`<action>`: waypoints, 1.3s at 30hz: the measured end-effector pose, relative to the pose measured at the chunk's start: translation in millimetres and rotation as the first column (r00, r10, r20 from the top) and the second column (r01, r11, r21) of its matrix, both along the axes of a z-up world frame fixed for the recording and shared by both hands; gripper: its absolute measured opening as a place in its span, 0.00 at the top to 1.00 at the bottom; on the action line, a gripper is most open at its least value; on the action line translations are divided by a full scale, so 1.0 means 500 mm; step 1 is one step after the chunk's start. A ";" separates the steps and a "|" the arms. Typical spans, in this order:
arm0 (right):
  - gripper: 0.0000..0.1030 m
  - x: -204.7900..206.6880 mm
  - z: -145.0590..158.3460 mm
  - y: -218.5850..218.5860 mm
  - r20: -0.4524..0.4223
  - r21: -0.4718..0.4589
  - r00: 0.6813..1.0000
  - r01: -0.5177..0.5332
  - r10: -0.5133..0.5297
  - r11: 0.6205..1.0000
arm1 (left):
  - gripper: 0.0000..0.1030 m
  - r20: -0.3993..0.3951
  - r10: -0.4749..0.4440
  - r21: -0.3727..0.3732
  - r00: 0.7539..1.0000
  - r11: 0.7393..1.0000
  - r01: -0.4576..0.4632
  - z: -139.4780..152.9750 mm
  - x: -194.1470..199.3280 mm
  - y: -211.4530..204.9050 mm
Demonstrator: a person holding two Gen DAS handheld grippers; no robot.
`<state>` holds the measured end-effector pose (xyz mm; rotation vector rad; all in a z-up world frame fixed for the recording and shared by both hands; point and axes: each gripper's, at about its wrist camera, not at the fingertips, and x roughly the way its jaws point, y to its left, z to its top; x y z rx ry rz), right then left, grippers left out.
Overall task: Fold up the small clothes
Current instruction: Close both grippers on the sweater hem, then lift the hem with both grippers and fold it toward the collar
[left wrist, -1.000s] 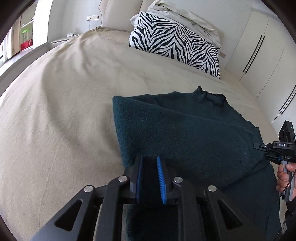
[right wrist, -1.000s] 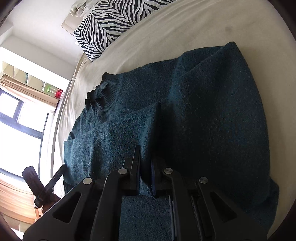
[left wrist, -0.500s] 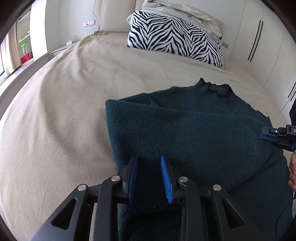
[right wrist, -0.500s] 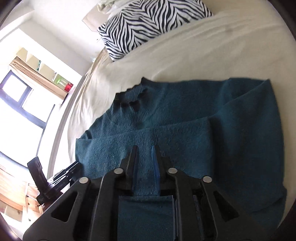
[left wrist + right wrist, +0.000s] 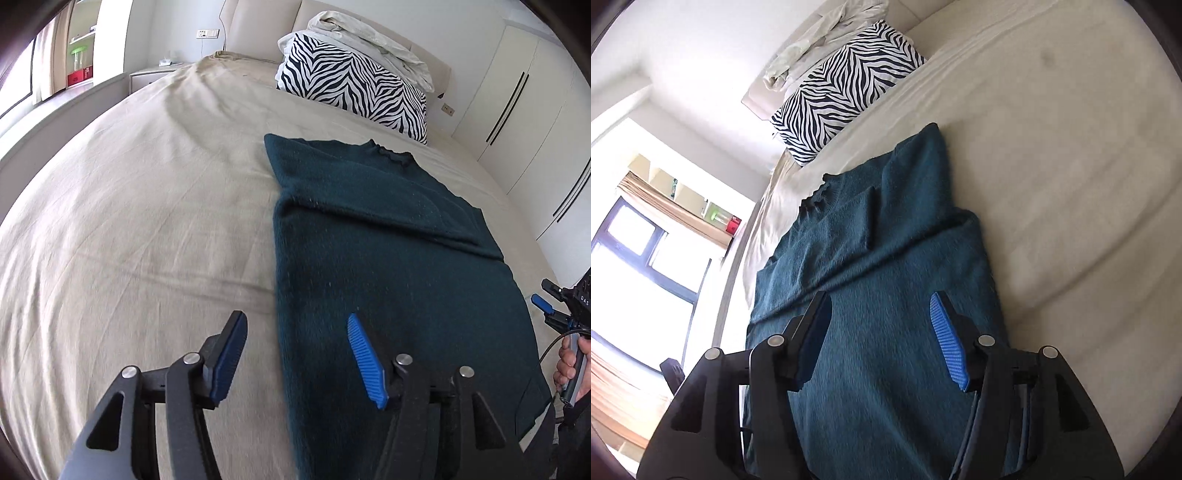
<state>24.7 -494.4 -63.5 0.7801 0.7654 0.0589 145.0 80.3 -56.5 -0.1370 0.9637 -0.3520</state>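
- Lettering "DAS" shows in white on the black body of the right gripper (image 5: 554,314) at the right margin of the left wrist view; no other writing can be read.
- One dark teal sweater (image 5: 388,258) lies flat on the bed (image 5: 129,221), on the half nearer the wardrobe doors (image 5: 517,110), collar toward the headboard, with one fold line running across it below the collar.
- One zebra-striped pillow (image 5: 351,88) sits at the head of the bed, with a crumpled pale cloth (image 5: 369,37) piled on top of it.
- Two grippers appear: the left gripper (image 5: 295,354) hangs over the sweater's left edge, one blue pad above bare sheet and the other above knit; its jaws are opening with nothing between them.
- In its own view the right gripper (image 5: 882,336) hovers over the lower part of the sweater (image 5: 886,277), jaws opening, pads clear of the fabric.
- One hand (image 5: 570,365) is partly seen on the right gripper's handle, cut off by the frame.
- Hidden parts: the sweater's hem, behind the gripper bodies in both views. Small red and green items on a shelf by the window (image 5: 635,277) are too small to identify.
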 end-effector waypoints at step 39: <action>0.93 -0.406 -0.097 0.001 -0.240 0.129 0.971 0.009 0.022 0.992 | 0.92 -0.264 -0.009 -0.120 0.964 0.993 -0.023 -0.060 -0.273 0.068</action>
